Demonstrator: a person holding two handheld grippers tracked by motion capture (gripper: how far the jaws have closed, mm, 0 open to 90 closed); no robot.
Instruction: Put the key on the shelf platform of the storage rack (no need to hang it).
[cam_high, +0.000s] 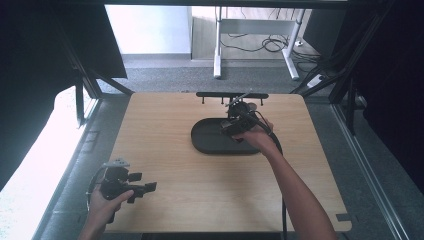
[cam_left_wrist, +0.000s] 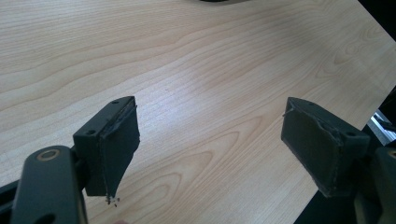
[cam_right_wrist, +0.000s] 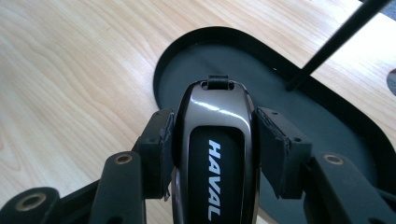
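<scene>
glossy dark haval key fob (cam_right_wrist: 216, 154) clamped above black oval tray (cam_right_wrist: 327, 121).

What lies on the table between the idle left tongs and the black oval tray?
Nothing: in the high view, bare wooden table runs from the open left tongs to the black tray. The right tongs hold a HAVAL key fob over that tray.

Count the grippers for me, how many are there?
2. The left gripper sits open near the table's front left corner. The right gripper hangs above the black tray, clamped on a Haval key fob.
</scene>
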